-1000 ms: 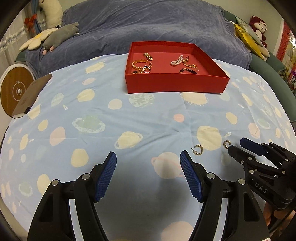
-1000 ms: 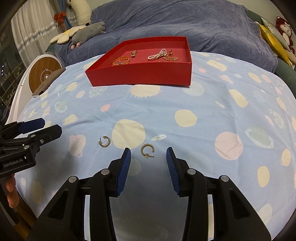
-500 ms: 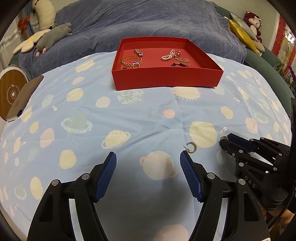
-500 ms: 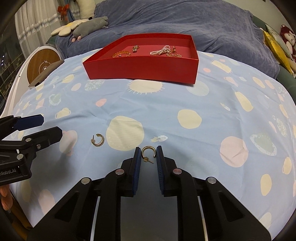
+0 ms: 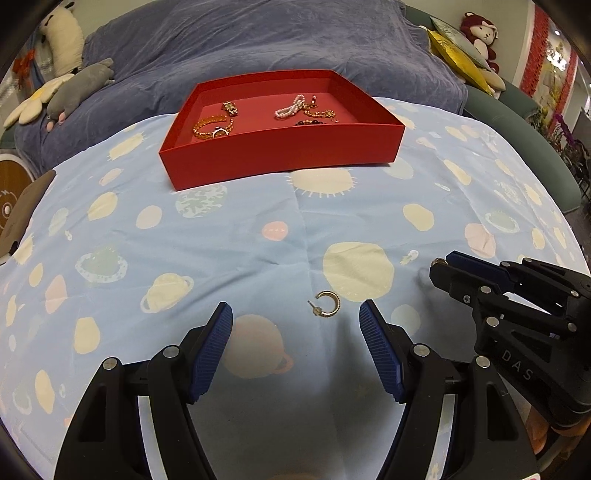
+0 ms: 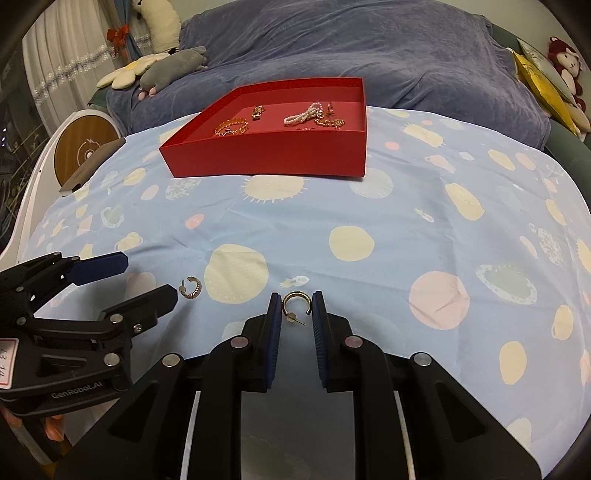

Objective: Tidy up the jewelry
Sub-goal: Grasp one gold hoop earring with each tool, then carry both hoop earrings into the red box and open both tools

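Observation:
A red tray [image 5: 280, 162] [image 6: 266, 158] at the far side of the bed holds gold bracelets and a pearl strand [image 5: 290, 107]. Two gold hoop earrings lie on the blue planet-print sheet. My right gripper [image 6: 297, 308] is shut on one hoop earring [image 6: 295, 301], pinched between its blue pads at the sheet. My left gripper [image 5: 295, 317] is open, with the other hoop earring [image 5: 327, 303] lying between and just ahead of its fingertips. The left gripper also shows in the right wrist view [image 6: 144, 277], beside that earring [image 6: 192, 287].
The sheet [image 5: 221, 240] covers a rounded surface. A purple blanket [image 5: 258, 40] lies behind the tray. Plush toys [image 5: 74, 88] lie far left, a red monkey plush [image 5: 478, 35] and yellow cushion far right. A round wooden disc [image 6: 83, 147] stands left.
My right gripper has closed from open onto the right hoop earring. My left gripper has moved rightward so the other earring now lies between its open fingers.

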